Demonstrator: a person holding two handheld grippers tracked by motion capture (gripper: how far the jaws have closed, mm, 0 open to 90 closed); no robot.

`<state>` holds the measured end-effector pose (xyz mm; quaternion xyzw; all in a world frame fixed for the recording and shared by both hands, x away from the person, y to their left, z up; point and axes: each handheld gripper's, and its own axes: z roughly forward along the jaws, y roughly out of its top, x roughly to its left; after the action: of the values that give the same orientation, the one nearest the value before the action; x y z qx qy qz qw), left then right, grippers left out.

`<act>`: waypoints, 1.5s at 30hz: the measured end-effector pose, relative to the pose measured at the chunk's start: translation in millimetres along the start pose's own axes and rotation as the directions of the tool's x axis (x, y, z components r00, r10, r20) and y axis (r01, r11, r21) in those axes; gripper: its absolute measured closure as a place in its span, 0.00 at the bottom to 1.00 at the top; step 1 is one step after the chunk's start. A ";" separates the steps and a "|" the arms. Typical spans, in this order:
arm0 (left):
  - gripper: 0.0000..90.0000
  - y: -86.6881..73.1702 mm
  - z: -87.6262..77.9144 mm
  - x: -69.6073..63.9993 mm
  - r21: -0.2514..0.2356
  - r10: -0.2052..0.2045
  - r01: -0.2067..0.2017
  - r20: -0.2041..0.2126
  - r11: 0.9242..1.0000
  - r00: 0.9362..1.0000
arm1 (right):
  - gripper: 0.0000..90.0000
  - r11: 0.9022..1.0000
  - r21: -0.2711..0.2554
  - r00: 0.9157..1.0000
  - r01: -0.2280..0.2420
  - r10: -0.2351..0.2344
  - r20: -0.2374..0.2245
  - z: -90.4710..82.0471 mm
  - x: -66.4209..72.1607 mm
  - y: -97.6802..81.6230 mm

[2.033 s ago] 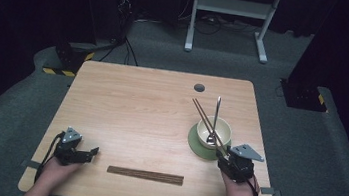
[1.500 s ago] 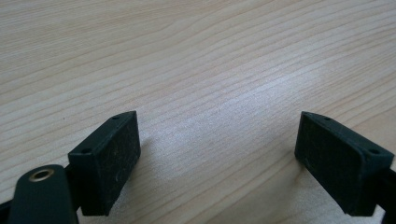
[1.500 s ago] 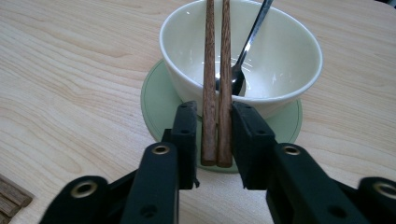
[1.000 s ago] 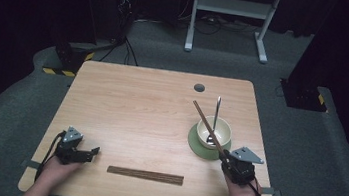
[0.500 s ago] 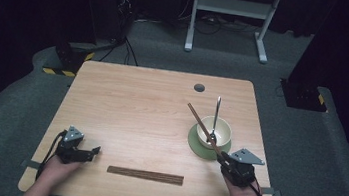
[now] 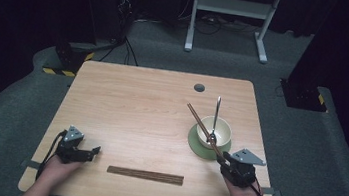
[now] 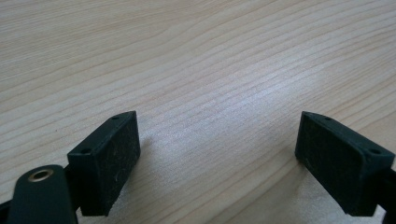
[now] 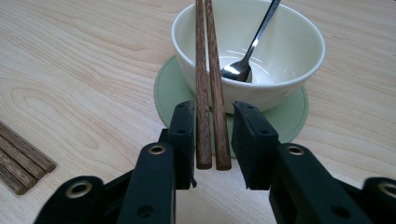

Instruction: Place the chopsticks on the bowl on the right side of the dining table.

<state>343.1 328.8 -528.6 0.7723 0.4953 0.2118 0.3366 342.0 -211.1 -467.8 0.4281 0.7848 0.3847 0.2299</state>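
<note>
A pair of brown chopsticks leans across the rim of a white bowl, which stands on a green saucer. A metal spoon stands in the bowl. The chopsticks' near ends lie between the jaws of my right gripper. Those jaws have just been opening, and a gap shows beside the right stick. My left gripper rests open on the bare wood at the table's near left, with nothing between its jaws.
Several more brown chopsticks lie side by side near the table's front edge, between the two hands. A round cable hole sits in the wooden table at the back. Dark floor and a white frame lie beyond.
The chopsticks' far tips have swung a little to the left and lower over the bowl. The right gripper has eased slightly toward the front edge. The left gripper has stayed put.
</note>
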 end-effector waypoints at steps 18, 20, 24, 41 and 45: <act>0.15 13.3 -7.8 -6.9 -0.053 -0.003 0.001 -0.026 0.999 1.000 | 0.75 1.000 -0.004 0.997 -0.031 0.031 0.069 -6.2 -12.9 -4.6; 0.15 22.1 -12.7 -9.1 -0.088 -0.004 0.002 -0.022 0.996 1.000 | 0.75 0.999 -0.007 0.996 -0.044 0.045 0.082 -6.6 -14.2 -4.7; 0.16 42.2 -19.3 -12.3 -0.141 -0.025 0.027 0.012 0.990 1.000 | 0.75 0.999 -0.009 0.993 -0.051 0.052 0.104 -6.7 -15.6 -5.4; 0.17 118.1 32.1 -64.9 -0.133 0.098 -0.097 0.003 0.986 0.995 | 0.72 0.995 -0.019 0.979 -0.095 0.097 0.179 -3.5 -25.7 -7.3; 0.18 133.8 47.5 -86.8 -0.161 0.117 -0.111 0.026 0.981 0.993 | 0.72 0.993 -0.028 0.976 -0.113 0.117 0.183 -2.7 -28.6 -7.9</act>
<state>421.3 197.4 -462.8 0.7737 0.4256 0.2559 0.3934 351.4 -239.1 -471.5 0.5044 0.7307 0.3629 0.2827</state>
